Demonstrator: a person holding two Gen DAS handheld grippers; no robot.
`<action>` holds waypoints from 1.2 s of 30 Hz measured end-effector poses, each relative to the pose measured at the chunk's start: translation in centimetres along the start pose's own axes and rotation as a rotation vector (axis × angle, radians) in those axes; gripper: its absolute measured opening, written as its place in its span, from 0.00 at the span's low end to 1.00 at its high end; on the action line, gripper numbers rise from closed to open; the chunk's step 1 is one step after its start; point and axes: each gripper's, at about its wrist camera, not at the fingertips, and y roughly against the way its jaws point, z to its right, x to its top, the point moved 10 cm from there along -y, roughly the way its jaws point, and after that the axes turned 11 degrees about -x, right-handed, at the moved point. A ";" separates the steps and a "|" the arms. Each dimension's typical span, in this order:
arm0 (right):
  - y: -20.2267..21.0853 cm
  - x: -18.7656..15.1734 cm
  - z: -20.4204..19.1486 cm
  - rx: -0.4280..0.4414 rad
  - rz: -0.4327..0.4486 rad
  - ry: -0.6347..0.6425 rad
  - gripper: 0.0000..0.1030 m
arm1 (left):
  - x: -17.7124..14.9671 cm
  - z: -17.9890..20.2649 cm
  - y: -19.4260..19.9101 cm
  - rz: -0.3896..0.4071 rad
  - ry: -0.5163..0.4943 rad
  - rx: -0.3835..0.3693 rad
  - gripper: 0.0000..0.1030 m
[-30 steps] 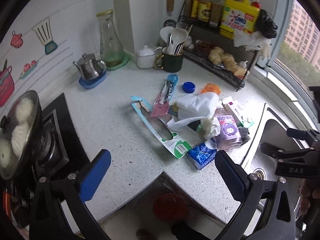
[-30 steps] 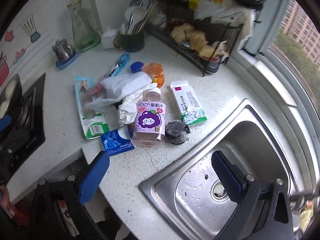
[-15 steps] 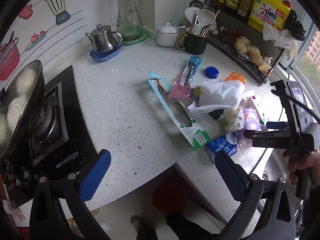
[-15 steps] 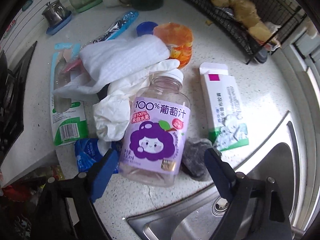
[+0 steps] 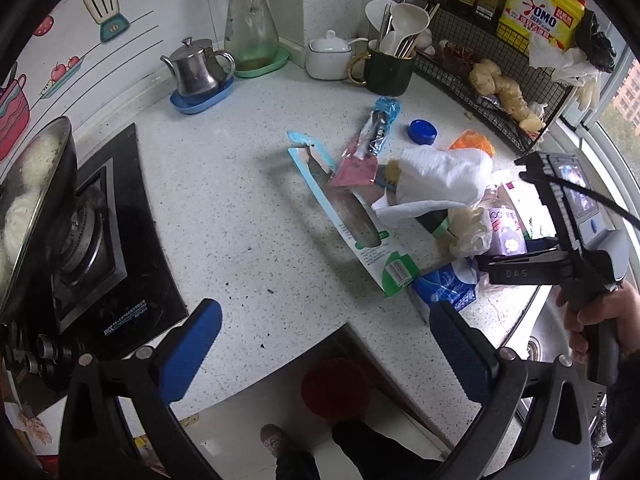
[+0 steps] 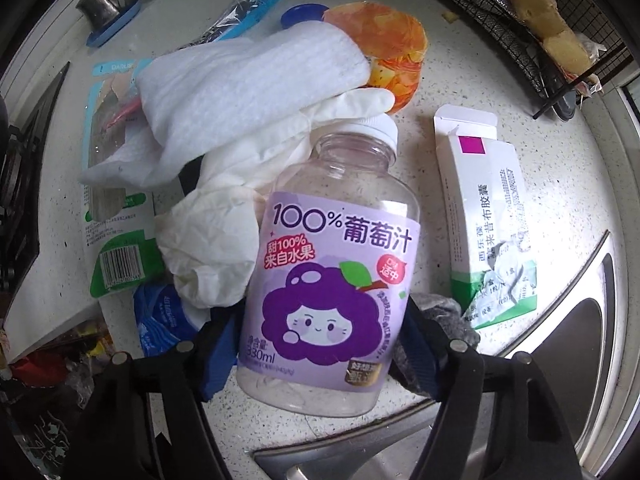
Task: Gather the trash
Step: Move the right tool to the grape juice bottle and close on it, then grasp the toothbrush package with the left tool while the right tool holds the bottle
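Right tool [image 6: 320, 354] had descended, jaws closing around the clear purple-labelled juice bottle [image 6: 334, 264] lying on the speckled worktop [image 5: 224, 216]; contact unconfirmed. Left tool [image 5: 324, 354] stood apart, empty.

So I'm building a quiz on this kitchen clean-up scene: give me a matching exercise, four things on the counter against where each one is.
Things:
1. grape juice bottle
2. metal teapot
3. blue bottle cap
4. medicine box

Places:
a. on a blue saucer by the tiled wall
b. between the right tongs' blue pads
c. on the counter beside the sink
d. on the counter near the orange wrapper

Pairs: 1-b, 2-a, 3-d, 4-c
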 end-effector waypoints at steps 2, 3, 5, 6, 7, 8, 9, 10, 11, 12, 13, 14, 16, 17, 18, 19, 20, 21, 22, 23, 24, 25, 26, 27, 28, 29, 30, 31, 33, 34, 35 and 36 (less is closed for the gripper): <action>0.4 0.4 0.5 0.009 0.008 -0.008 0.68 | -0.2 -0.2 -0.2 -0.009 0.008 0.001 1.00; 0.1 0.5 0.3 0.009 0.014 -0.009 0.67 | -0.2 -0.4 -0.3 -0.014 0.018 -0.002 1.00; 0.4 1.0 0.6 0.007 0.025 -0.009 0.66 | -0.3 -0.7 -0.4 -0.018 0.038 -0.012 1.00; 0.8 1.0 0.8 0.006 0.032 -0.014 0.66 | -0.3 -0.9 -0.4 -0.017 0.050 -0.022 1.00; 1.3 0.9 1.2 0.000 0.039 -0.024 0.66 | -0.2 -1.0 -0.4 -0.014 0.059 -0.029 1.00; 2.2 0.2 1.1 -0.006 0.048 -0.034 0.65 | -0.1 -1.1 -0.3 -0.011 0.068 -0.034 1.00; 2.9 0.4 1.8 -0.005 0.059 -0.043 0.65 | 0.1 -1.2 -0.3 -0.006 0.077 -0.038 1.00; 3.9 0.3 2.3 0.001 0.072 -0.051 0.65 | 0.3 -1.3 -0.4 -0.003 0.084 -0.041 1.00; 4.8 0.4 2.8 0.007 0.085 -0.059 0.65 | 0.4 -1.4 -0.4 -0.002 0.089 -0.045 1.00; 5.9 0.5 3.5 0.009 0.102 -0.067 0.64 | 0.4 -1.6 -0.6 -0.001 0.104 -0.051 1.00; 7.0 0.4 3.8 0.011 0.111 -0.074 0.64 | 0.4 -1.7 -0.8 -0.001 0.123 -0.061 1.00; 8.0 0.4 4.2 0.016 0.120 -0.084 0.64 | 0.4 -1.8 -1.0 -0.001 0.140 -0.072 1.00; 9.4 0.3 4.8 0.041 0.147 -0.101 0.64 | 0.4 -2.1 -1.5 -0.008 0.171 -0.092 1.00; 10.3 0.3 5.3 0.055 0.161 -0.111 0.64 | 0.3 -2.3 -2.0 -0.017 0.177 -0.089 1.00; 10.7 -0.4 5.6 0.065 0.174 -0.120 0.64 | 0.3 -2.4 -2.4 -0.027 0.176 -0.082 1.00; 11.2 -0.5 4.8 0.069 0.182 -0.124 0.64 | 0.2 -2.4 -2.6 -0.035 0.175 -0.078 1.00; 11.7 -0.7 4.8 0.074 0.191 -0.126 0.64 | 0.2 -2.5 -3.0 -0.044 0.176 -0.074 1.00; 11.9 -1.3 4.6 0.077 0.201 -0.127 0.64 | 0.3 -2.6 -3.3 -0.051 0.183 -0.074 1.00; 12.1 -1.9 4.6 0.078 0.210 -0.129 0.64 | 0.4 -2.7 -3.7 -0.056 0.193 -0.079 1.00; 11.3 -1.6 4.2 0.076 0.219 -0.132 0.64 | 0.5 -2.7 -4.0 -0.057 0.206 -0.089 1.00; 11.9 -1.7 4.6 0.078 0.229 -0.137 0.64 | 0.5 -2.7 -4.2 -0.058 0.216 -0.100 1.00; 12.5 -2.4 4.3 0.081 0.234 -0.142 0.64 | 0.5 -2.8 -4.5 -0.058 0.226 -0.110 1.00; 12.7 -3.1 4.4 0.085 0.239 -0.151 0.64 | 0.6 -2.8 -4.9 -0.061 0.234 -0.113 1.00; 12.9 -3.3 4.6 0.069 0.243 -0.177 0.64 | 0.5 -2.9 -5.4 -0.069 0.240 -0.112 1.00; 12.8 -3.6 4.4 0.072 0.246 -0.188 0.64 | 0.5 -2.8 -6.1 -0.080 0.243 -0.116 1.00; 12.8 -3.9 4.5 0.079 0.248 -0.195 0.64 | 0.5 -2.8 -6.7 -0.094 0.247 -0.121 1.00; 13.0 -4.0 4.7 0.085 0.247 -0.204 0.64 | 0.5 -2.7 -7.3 -0.103 0.253 -0.127 1.00; 13.0 -4.1 4.6 0.088 0.247 -0.213 0.64 | 0.5 -2.6 -7.9 -0.112 0.258 -0.136 1.00; 12.5 -3.8 4.4 0.083 0.240 -0.232 0.64 | 0.7 -2.2 -9.2 -0.127 0.263 -0.161 1.00; 12.4 -3.8 4.3 0.083 0.239 -0.238 0.64 | 0.8 -2.0 -9.8 -0.133 0.266 -0.165 1.00; 12.6 -4.0 4.4 0.097 0.246 -0.242 0.64 | 0.9 -1.9 -10.4 -0.134 0.272 -0.167 1.00; 12.7 -4.0 4.2 0.107 0.253 -0.243 0.64 | 0.9 -1.8 -10.8 -0.136 0.276 -0.168 1.00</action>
